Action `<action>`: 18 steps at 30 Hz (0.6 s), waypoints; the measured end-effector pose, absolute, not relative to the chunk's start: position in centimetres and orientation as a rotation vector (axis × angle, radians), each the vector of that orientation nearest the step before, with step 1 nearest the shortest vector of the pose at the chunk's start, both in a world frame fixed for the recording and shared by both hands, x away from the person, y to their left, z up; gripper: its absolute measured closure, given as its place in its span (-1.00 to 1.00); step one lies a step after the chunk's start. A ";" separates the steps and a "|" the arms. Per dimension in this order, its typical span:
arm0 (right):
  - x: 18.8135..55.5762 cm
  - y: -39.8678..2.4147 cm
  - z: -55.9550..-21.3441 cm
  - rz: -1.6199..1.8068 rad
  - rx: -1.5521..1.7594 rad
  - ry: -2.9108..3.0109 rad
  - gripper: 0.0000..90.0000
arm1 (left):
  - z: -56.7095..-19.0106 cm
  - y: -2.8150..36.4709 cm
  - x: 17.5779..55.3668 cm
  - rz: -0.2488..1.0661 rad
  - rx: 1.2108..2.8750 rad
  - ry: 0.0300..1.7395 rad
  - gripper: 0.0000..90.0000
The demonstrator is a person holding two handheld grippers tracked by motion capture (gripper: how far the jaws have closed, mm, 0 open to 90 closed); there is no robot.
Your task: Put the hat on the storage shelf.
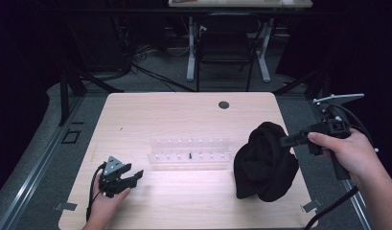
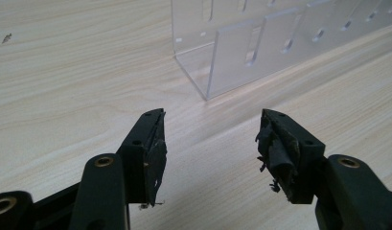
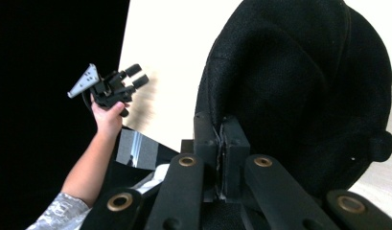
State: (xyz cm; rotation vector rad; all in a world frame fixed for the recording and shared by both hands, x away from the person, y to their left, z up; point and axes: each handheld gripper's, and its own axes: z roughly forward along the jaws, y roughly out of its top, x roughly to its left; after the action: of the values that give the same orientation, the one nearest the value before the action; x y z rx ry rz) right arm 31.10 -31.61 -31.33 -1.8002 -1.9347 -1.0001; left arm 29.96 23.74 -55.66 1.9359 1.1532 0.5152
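The black cap is being held at the right of the table by the right gripper, jaws clamped on its rim; being soft and light, it is judged to sag, so the stiffer rim is being preferred. The left gripper is being held open at the near left

I see a matt black cloth cap of coarse weave, a clear glossy plastic rack, and a smooth pale wood-grain table.
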 end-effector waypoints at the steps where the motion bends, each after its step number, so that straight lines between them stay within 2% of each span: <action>1: 31.1 -31.7 -31.2 -1.007 -1.800 -1.930 0.96 | -55.7 23.8 30.0 0.512 1.939 1.153 -0.06; 18: 32.1 -31.3 -28.6 -1.074 -1.795 -1.919 0.96 | -55.6 23.7 30.0 0.498 1.937 1.157 -0.09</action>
State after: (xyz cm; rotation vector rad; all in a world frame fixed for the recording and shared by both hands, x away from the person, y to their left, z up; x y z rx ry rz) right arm 32.06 -31.32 -28.58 -1.7951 -1.9191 -1.0738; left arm 29.96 23.74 -55.62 1.9367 1.1572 0.4978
